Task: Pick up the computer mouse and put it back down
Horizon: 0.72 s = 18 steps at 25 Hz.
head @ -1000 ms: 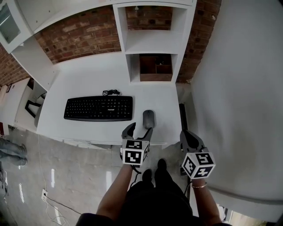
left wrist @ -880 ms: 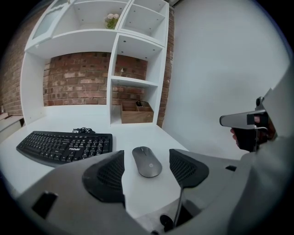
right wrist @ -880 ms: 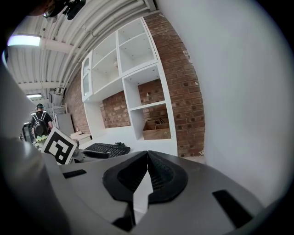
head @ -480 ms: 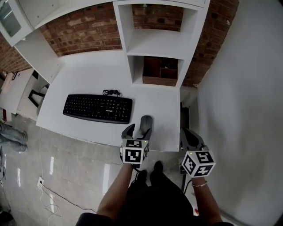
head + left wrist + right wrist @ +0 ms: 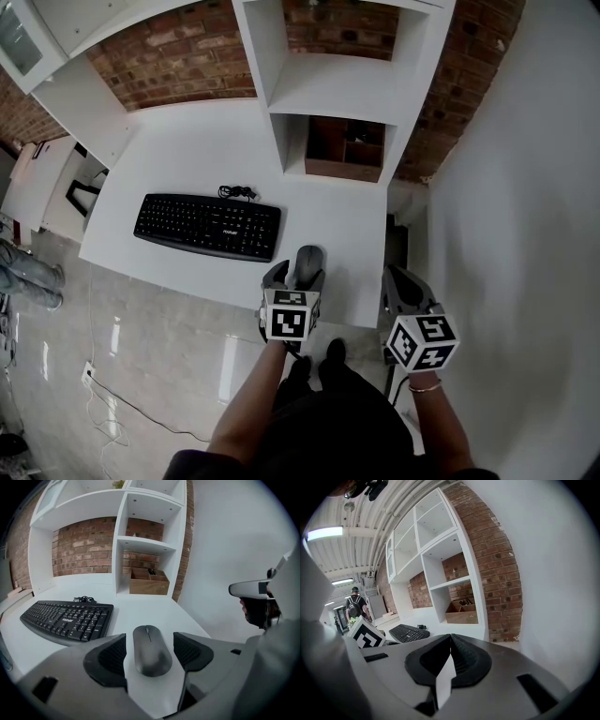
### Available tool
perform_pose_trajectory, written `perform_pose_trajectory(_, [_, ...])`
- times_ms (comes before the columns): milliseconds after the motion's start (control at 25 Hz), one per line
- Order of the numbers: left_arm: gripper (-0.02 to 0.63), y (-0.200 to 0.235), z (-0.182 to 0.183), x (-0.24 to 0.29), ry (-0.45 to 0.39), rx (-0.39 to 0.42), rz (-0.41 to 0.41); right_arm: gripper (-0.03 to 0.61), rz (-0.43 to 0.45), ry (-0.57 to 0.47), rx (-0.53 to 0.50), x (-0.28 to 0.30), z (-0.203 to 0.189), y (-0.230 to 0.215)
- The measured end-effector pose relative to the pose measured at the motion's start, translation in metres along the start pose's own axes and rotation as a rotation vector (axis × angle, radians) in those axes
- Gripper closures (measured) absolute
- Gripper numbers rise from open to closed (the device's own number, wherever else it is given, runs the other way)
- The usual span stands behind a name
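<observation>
Left tongs (image 5: 150,644) stand released astride the mouse (image 5: 150,657), near the table's (image 5: 197,159) front edge; right tongs (image 5: 450,660) clenched, empty; the mouse looks light, rigid and slick-shelled; pinch its flanks mid-length.

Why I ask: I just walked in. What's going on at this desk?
A person holds a gripper in each hand and is working on picking up a mouse. The left gripper has its jaws apart on either side of the mouse, which lies on the white desk to the right of the keyboard. The jaws have not closed on it. The right gripper is shut, empty and held off to the right.
</observation>
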<state>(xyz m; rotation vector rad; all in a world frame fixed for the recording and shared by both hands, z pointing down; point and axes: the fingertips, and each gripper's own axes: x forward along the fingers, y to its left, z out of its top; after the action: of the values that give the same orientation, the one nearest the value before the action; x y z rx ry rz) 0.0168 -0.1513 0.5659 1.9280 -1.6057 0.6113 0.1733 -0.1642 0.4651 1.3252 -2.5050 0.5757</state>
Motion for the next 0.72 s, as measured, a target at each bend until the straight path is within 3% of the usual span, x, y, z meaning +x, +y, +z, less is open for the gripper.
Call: perform_pose_trajectory(720, [0.311, -0.001, -0.019, 0.037, 0.091, 0.007, 0.041, 0.574, 0.006, 0.028, 0.008, 0.012, -0.005, -0.019])
